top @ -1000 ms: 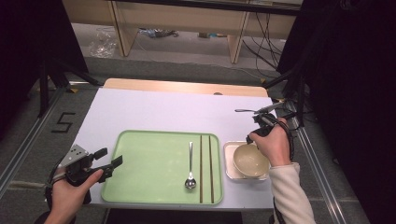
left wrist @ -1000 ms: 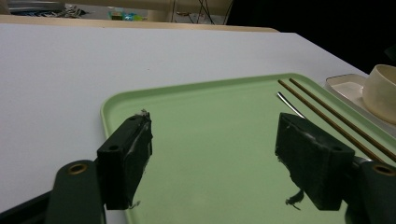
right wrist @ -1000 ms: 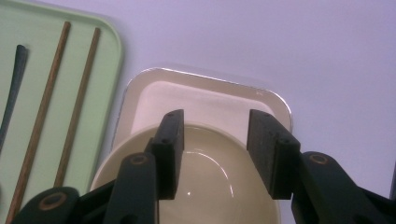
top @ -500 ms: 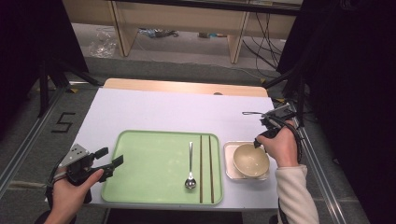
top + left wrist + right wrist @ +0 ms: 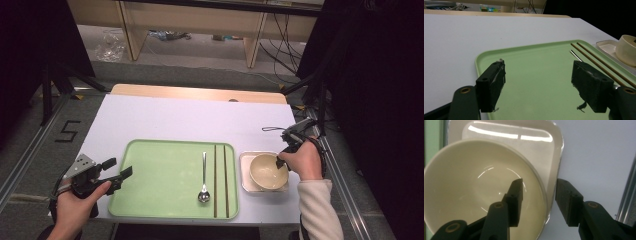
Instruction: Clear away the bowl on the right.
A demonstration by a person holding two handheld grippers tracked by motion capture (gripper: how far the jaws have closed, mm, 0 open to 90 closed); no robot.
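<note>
Right hand-held gripper (image 5: 537, 198) straddling bowl (image 5: 474, 192) rim, jaws apart

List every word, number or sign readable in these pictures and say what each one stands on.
"5": a dark numeral on the grey floor left of the table, in the high view.
No other text: the green tray, the spoon, the chopsticks, the bowl and its white square dish carry no readable print, and neither hand-held gripper shows a label.
</note>
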